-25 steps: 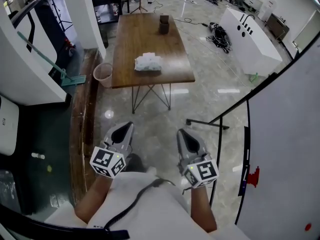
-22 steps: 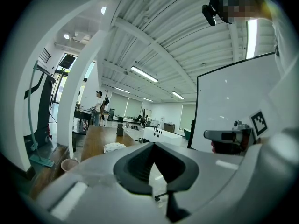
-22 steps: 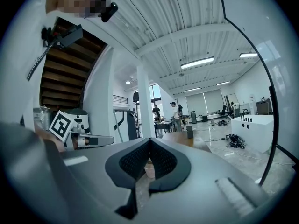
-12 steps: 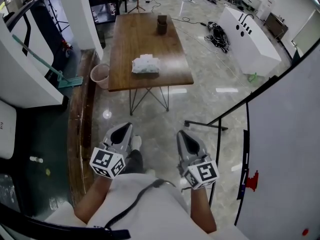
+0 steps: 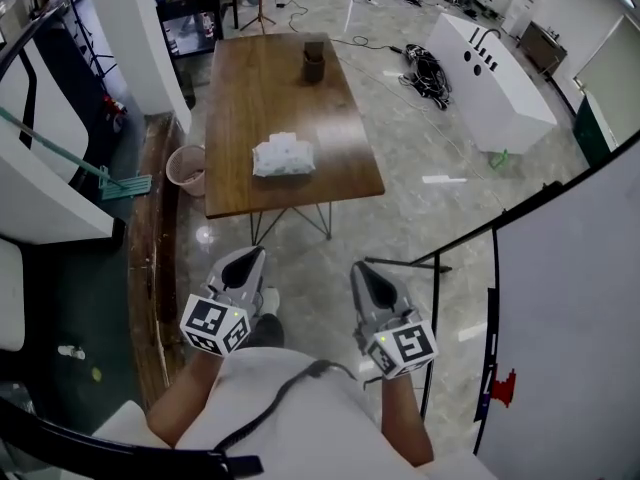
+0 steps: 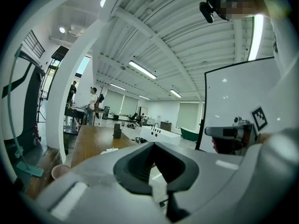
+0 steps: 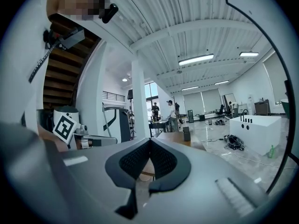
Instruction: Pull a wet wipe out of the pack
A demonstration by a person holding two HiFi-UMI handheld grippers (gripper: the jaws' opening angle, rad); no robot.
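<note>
The white wet wipe pack (image 5: 282,155) lies near the front edge of a brown wooden table (image 5: 250,88), well ahead of both grippers. In the left gripper view the pack (image 6: 111,150) is a small white shape on the table, just left of the jaws. My left gripper (image 5: 250,254) and right gripper (image 5: 362,268) are held side by side at waist height over the floor, pointing at the table. Both are shut and empty: the left gripper (image 6: 152,143) and the right gripper (image 7: 150,140) each show jaws meeting at the tip.
A dark box (image 5: 313,64) stands at the table's far end. A pink bin (image 5: 186,168) and a green mop (image 5: 110,180) are left of the table. A white cabinet (image 5: 490,78) and a cable pile (image 5: 428,68) are to the right. A black stand foot (image 5: 420,263) and a whiteboard (image 5: 580,298) lie close on my right.
The table and pack have come nearer and lower in the head view as the person walks towards them. Both grippers keep the same pose, shut.
</note>
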